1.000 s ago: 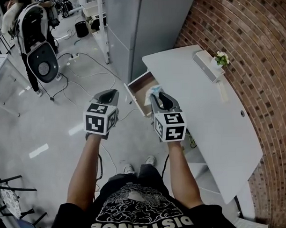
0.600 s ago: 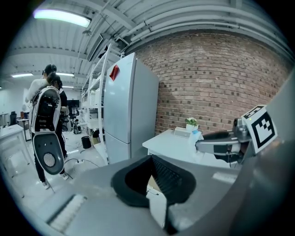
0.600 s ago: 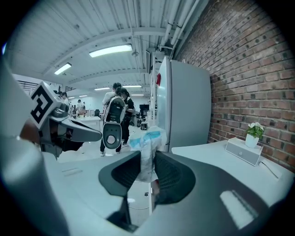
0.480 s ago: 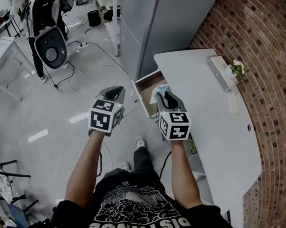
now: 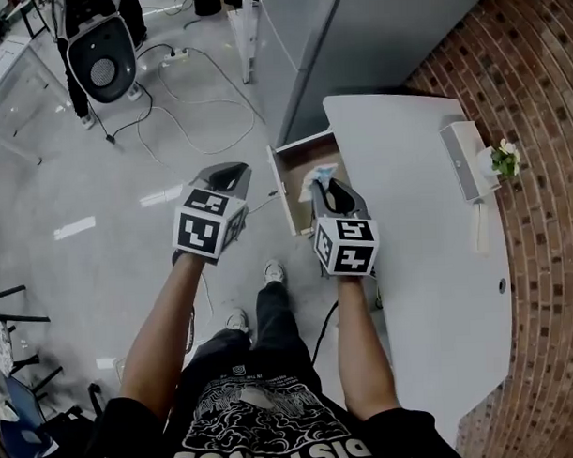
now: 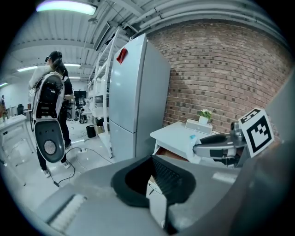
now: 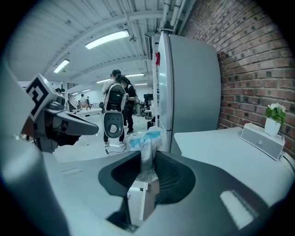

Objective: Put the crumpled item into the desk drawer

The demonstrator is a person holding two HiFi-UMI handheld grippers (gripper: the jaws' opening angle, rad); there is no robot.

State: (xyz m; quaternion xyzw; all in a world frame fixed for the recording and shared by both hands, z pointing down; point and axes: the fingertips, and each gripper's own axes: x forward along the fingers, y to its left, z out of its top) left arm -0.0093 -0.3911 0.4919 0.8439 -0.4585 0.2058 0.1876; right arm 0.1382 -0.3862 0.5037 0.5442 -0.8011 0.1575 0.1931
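Right gripper hovers over the white desk's open, brown-lined drawer, jaws pinching the crumpled white-and-blue plastic wrapper. It looks light, soft and squashy, so this mid-body grip suits it. Left gripper is parted and empty, further left.

The drawer stuck out left of the tabletop. Above it was the crumpled item, in the right tool.

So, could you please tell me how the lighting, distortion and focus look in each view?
Head view: even, washed-out light, the brick wall curving from the wide lens. Left gripper view: black fisheye corners, a ceiling light glaring at the top. Right gripper view: same fisheye, the crumpled item between the jaws slightly soft.
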